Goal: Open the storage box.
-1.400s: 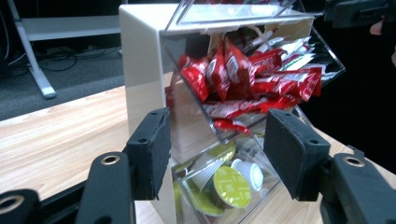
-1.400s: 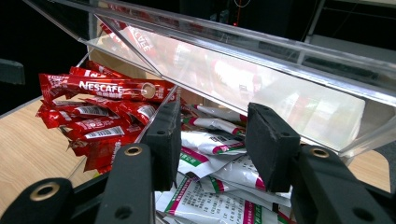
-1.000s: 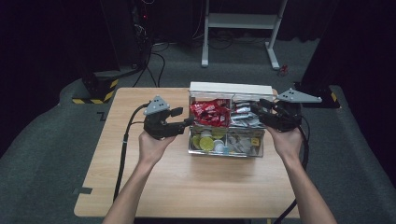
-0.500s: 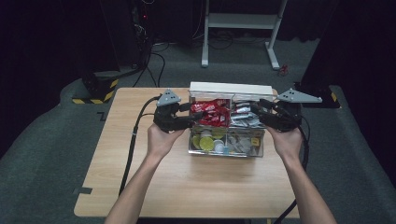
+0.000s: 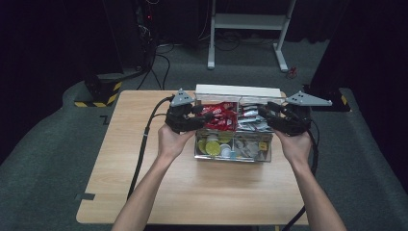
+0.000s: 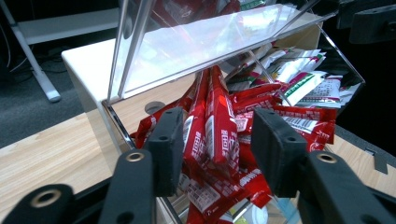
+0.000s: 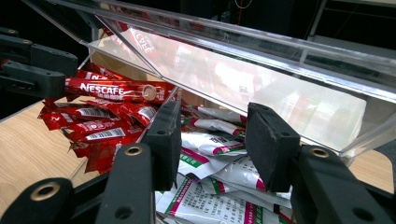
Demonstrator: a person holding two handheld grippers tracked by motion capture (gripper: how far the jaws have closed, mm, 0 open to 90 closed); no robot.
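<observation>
Clear box sits at the far middle of the table, lid raised and tilted back. Four compartments seen from above.

Far left compartment: red sticks, heaped, some rising above the rim. Far right: white sachets with green and pink print, loosely stacked. Near left: round yellow and green items, type not readable. Near right: mixed small packets, too small to identify.

Left gripper: jaws apart, straddling the top red sticks; contact with the pads cannot be told. Right gripper: jaws apart, over the sachets at the box's right edge, nothing between the pads.

Risks, as judged:
- Left jaws span several sticks. Closing here would likely take two or three at once, or pinch one by its edge so it slips on lifting.
- The heap is loose; dragging a stick out may spill its neighbours over the rim onto the table.
- Lid overhangs both grippers. Lifting straight up could strike it and knock it shut or shift the box.
- Box is light acrylic; a sideways push from either gripper may slide it.
</observation>
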